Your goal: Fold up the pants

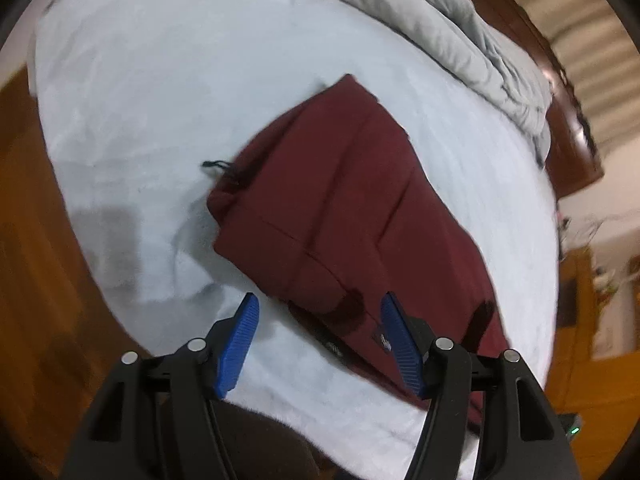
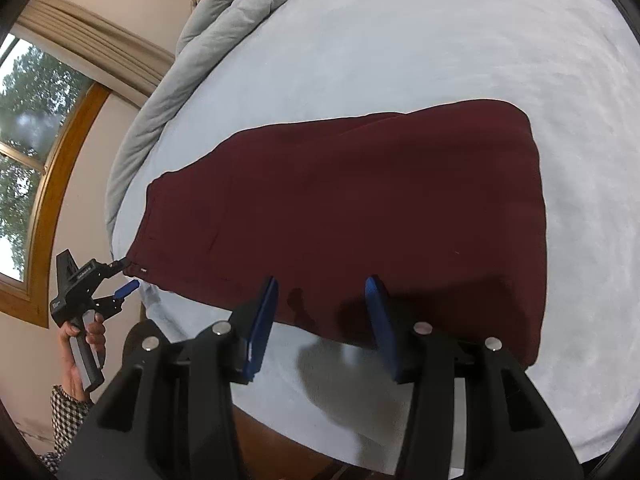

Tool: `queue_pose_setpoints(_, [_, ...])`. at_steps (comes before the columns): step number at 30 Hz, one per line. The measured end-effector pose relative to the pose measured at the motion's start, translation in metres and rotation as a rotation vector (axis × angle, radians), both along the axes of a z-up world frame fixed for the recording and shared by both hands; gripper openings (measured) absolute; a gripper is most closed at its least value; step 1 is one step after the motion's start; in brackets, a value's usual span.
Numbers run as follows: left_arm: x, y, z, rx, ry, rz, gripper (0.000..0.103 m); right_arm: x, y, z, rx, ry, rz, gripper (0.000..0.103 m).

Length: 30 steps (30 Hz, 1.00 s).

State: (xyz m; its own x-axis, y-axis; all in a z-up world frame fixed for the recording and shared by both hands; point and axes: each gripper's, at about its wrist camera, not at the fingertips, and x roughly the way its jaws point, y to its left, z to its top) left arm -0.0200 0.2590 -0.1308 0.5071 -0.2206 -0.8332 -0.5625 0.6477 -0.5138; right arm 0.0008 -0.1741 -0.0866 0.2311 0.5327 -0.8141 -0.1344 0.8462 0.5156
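Left claw point(image 1: 318, 312): blue pads spread, empty, over near edge of folded maroon fabric pants point(image 1: 352, 216).
Right claw point(image 2: 322, 296): spread, empty, at pants' near edge.
Pants: flat on pale blue bedsheet point(image 2: 400, 40).

matt maroon cloth pants point(image 2: 360, 208), fuzzy pale sheet point(image 2: 400, 40), glossy wooden headboard point(image 1: 560, 112)

Bed under me spread with a pale blue sheet point(image 2: 400, 40). Grey comforter point(image 2: 224, 28) bunched along its far edge, top of frame. Wood-framed window point(image 2: 36, 152) at left, trees outside, daylight, beige curtain point(image 2: 100, 52) above. Dark wooden headboard point(image 1: 560, 92) upper right; wood floor point(image 1: 36, 280) lower left.
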Motion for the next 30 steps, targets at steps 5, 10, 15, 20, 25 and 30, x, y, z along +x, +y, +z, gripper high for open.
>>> queue_pose_setpoints(5, [0.003, 0.02, -0.024, -0.089, 0.005, 0.066, 0.064, 0.003, 0.007, -0.004, -0.015, 0.006, -0.008, 0.046])
queue_pose_setpoints(10, [0.008, 0.03, -0.036, -0.14, 0.0, 0.1, 0.064, 0.001, 0.008, -0.007, -0.029, 0.013, -0.012, 0.045])
queue_pose_setpoints(15, [0.013, 0.018, -0.012, -0.159, -0.137, 0.051, 0.06, 0.002, 0.011, -0.008, -0.044, 0.014, -0.012, 0.045])
queue_pose_setpoints(20, [0.019, 0.023, -0.018, -0.175, -0.159, 0.045, 0.068, 0.004, 0.015, -0.01, -0.059, 0.018, -0.014, 0.045])
queue_pose_setpoints(25, [0.034, 0.026, -0.045, -0.165, -0.078, 0.093, 0.072, 0.003, 0.018, -0.011, -0.067, 0.014, -0.003, 0.047])
queue_pose_setpoints(30, [0.033, 0.023, -0.031, -0.109, -0.113, 0.109, 0.036, 0.003, 0.016, -0.013, -0.055, 0.021, -0.005, 0.047])
